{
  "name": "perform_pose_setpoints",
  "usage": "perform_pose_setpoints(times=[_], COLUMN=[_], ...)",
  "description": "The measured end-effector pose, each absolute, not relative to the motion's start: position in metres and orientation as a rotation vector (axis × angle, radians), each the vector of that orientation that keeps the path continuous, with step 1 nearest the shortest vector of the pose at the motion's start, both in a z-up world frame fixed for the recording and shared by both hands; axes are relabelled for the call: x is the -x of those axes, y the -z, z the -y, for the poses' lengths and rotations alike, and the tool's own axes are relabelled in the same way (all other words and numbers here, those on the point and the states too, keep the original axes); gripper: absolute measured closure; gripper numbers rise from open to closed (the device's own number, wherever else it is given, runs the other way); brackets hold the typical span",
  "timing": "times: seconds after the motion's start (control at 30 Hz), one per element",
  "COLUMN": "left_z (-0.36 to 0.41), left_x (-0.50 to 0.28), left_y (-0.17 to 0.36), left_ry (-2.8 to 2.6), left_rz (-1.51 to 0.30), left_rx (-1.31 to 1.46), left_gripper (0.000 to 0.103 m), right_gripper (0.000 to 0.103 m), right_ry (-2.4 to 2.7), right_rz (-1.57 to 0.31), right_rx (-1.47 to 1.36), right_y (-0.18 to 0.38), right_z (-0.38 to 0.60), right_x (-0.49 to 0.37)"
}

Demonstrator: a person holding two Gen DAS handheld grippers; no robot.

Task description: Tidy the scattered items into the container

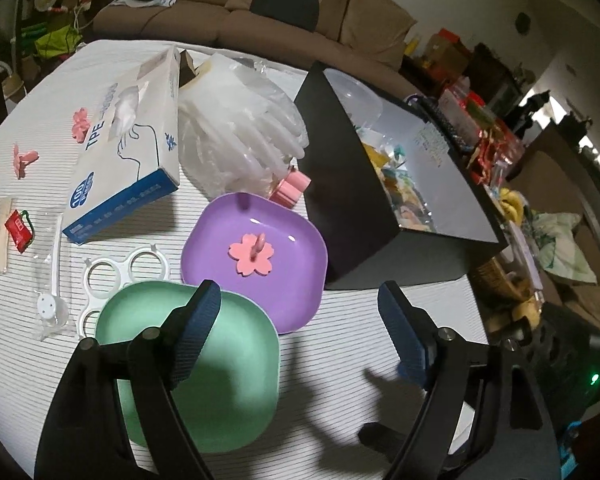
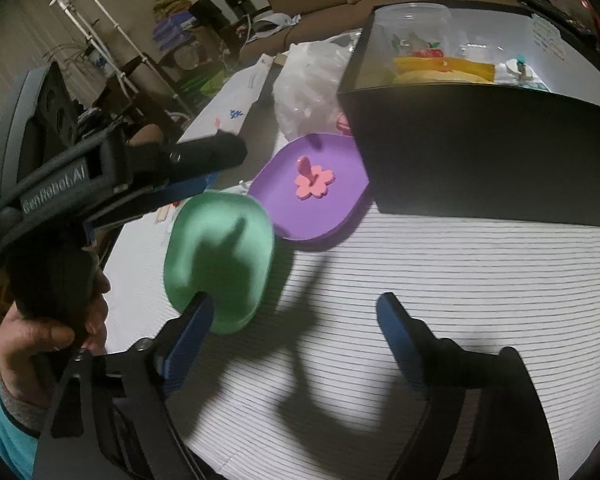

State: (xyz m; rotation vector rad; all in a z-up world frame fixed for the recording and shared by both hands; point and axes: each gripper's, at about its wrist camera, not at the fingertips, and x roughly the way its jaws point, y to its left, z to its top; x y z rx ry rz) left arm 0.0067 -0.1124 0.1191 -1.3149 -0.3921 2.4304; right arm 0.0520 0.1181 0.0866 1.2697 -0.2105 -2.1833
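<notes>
A black box (image 1: 352, 216) with several items inside stands at the right of the striped table; it also shows in the right wrist view (image 2: 480, 152). A purple plate (image 1: 204, 248) holds a pink flower piece (image 1: 252, 258) and lies next to a green plate (image 1: 228, 376). Both plates show in the right wrist view, purple (image 2: 340, 208) and green (image 2: 220, 264). My left gripper (image 1: 296, 300) is open and empty above the green plate's right edge. My right gripper (image 2: 296, 308) is open and empty, its left finger over the green plate's near edge.
A glove box (image 1: 128, 152), clear plastic gloves (image 1: 244, 120), a pink cutter (image 1: 290, 188), pink flower pieces (image 1: 80, 124), a white ring holder (image 1: 120, 268), a wrapped spoon (image 1: 52, 280) and a red packet (image 1: 18, 230) lie around. The left gripper body (image 2: 112, 176) is at the left in the right wrist view.
</notes>
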Motion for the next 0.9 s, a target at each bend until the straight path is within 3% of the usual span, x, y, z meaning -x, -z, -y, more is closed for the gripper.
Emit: perform_pose_setpoints(times=[0.13, 0.3, 0.57, 0.9], left_z=[0.107, 0.073, -0.015, -0.046], left_x=[-0.010, -0.030, -0.049, -0.041], left_y=[-0.118, -0.118, -0.081, -0.037], left_ry=[-2.434, -2.438, -2.400, -2.502], left_rz=[0.372, 0.249, 0.078, 0.041], left_rx=[1.306, 1.284, 1.352, 1.480], left_gripper=[0.000, 0.000, 0.000, 0.000], right_gripper=[0.000, 0.000, 0.000, 0.000], right_ry=[2.235, 2.473, 2.575, 2.595], right_rz=[0.199, 0.076, 0.091, -0.010], right_rx=[-1.266, -1.265, -1.389, -1.415], right_y=[-0.088, -0.093, -0.069, -0.037], right_z=[-0.133, -0.172, -0.241, -0.261], right_x=[-0.052, -0.046, -0.018, 0.000])
